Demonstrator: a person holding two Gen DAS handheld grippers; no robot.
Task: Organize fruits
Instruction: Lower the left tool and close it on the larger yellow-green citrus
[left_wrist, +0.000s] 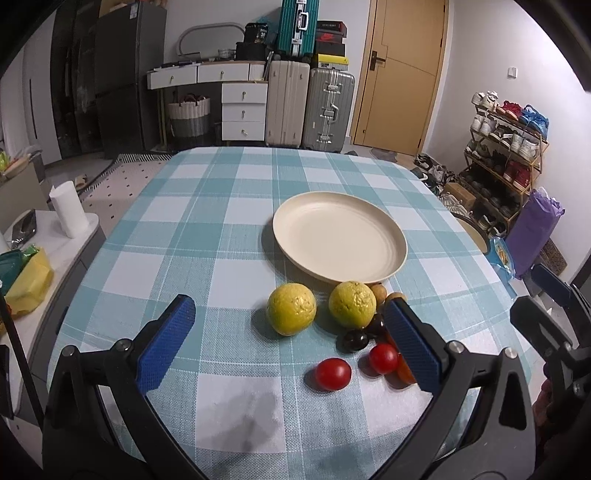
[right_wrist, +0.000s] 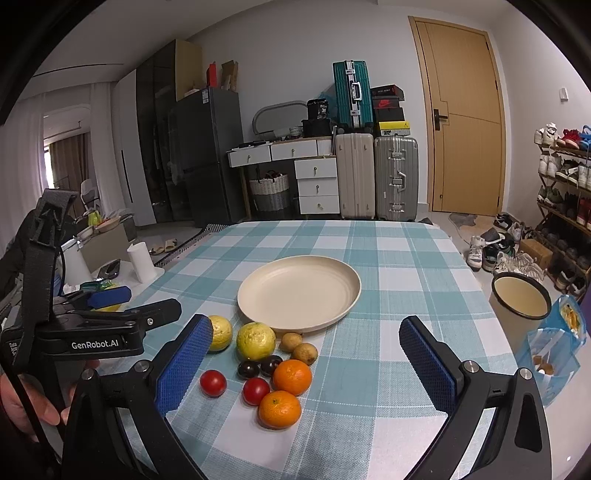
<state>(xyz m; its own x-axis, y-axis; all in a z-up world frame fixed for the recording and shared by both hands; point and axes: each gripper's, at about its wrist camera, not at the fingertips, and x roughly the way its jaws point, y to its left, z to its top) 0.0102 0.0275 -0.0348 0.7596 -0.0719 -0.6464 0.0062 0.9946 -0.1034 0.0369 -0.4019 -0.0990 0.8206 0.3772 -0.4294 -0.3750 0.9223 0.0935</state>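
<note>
A cream plate (left_wrist: 340, 236) (right_wrist: 299, 291) sits mid-table on the checked cloth, with nothing on it. In front of it lie two yellow-green citrus fruits (left_wrist: 291, 308) (right_wrist: 255, 340), two longans (right_wrist: 305, 352), two dark plums (left_wrist: 355, 339) (right_wrist: 248, 369), two red tomatoes (left_wrist: 332, 373) (right_wrist: 213, 383) and two oranges (right_wrist: 292, 376). My left gripper (left_wrist: 289, 301) (right_wrist: 152, 300) hovers open just short of the fruits, and its right finger hides most of the oranges in its own view. My right gripper (right_wrist: 304, 324) (left_wrist: 535, 295) is open over the near table, to the right of the fruit pile.
A dark-rimmed bowl (right_wrist: 521, 295) and a blue snack bag (right_wrist: 554, 350) stand off the table's right edge. A low side table with a paper roll (left_wrist: 68, 210) is on the left. Suitcases (left_wrist: 328, 110), drawers and a shoe rack (left_wrist: 506, 155) line the far wall.
</note>
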